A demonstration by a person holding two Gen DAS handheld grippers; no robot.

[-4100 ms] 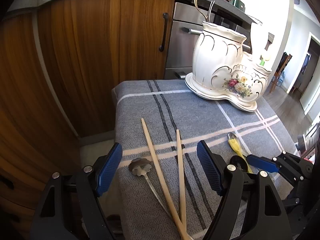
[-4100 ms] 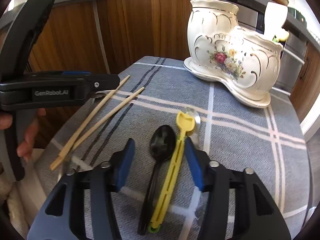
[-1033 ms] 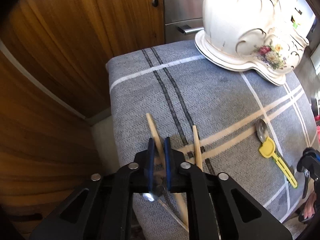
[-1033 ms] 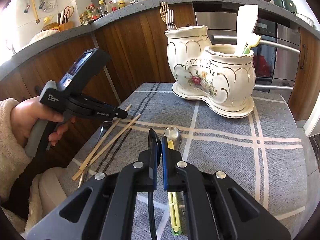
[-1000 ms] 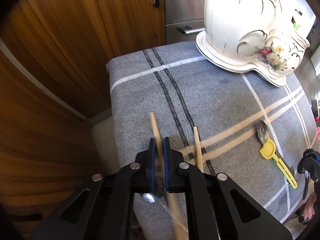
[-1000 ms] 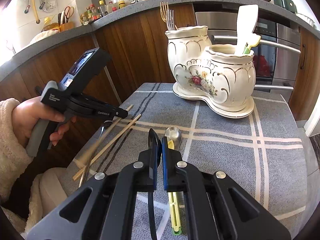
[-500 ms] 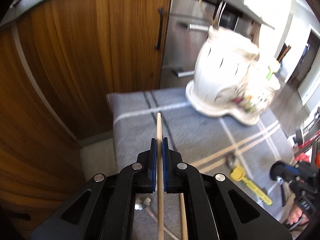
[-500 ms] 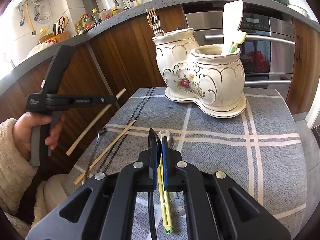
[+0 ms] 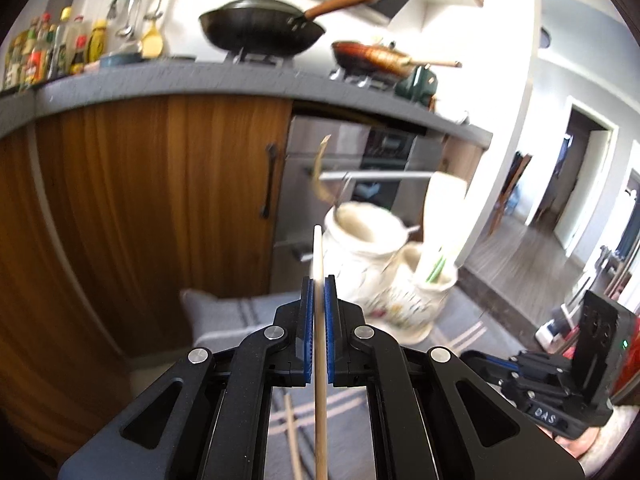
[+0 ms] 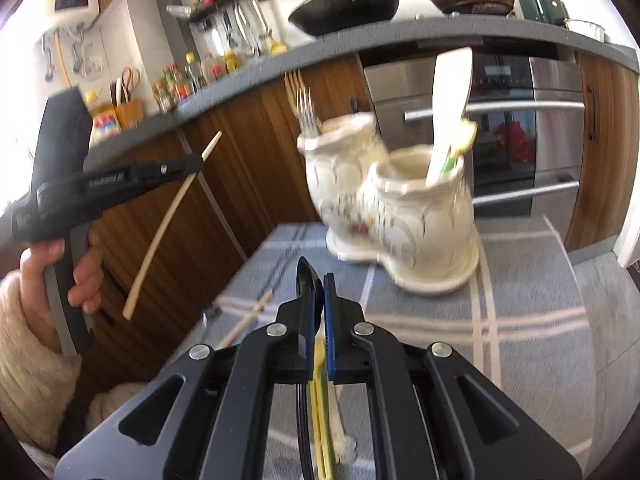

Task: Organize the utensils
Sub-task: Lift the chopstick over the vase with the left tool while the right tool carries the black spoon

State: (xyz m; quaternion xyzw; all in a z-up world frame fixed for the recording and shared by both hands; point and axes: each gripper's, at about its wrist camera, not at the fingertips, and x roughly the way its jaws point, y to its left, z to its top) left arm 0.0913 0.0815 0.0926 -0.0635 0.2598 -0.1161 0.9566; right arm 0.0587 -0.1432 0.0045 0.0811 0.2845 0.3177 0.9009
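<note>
My left gripper (image 9: 318,280) is shut on a wooden chopstick (image 9: 319,360), held in the air with its tip up toward the white flowered ceramic holder (image 9: 360,248). The right wrist view shows that left gripper (image 10: 198,164) at the left with the chopstick (image 10: 160,236) hanging slanted from it. My right gripper (image 10: 319,280) is shut on a black spoon (image 10: 306,284), above the grey striped cloth (image 10: 520,320) and short of the holder (image 10: 400,216). A second chopstick (image 10: 248,320) and a yellow spoon (image 10: 320,400) lie on the cloth.
The holder's taller pot has forks (image 10: 306,112); the lower pot has a white spatula (image 10: 448,96) and a green-yellow utensil. Wooden cabinets (image 9: 140,200) and an oven (image 10: 520,140) stand behind the table. A hand in a cream sleeve (image 10: 24,360) holds the left gripper.
My left gripper has lifted the chopstick off the cloth and tilted up toward the holder. The right gripper has risen a little with the black spoon.
</note>
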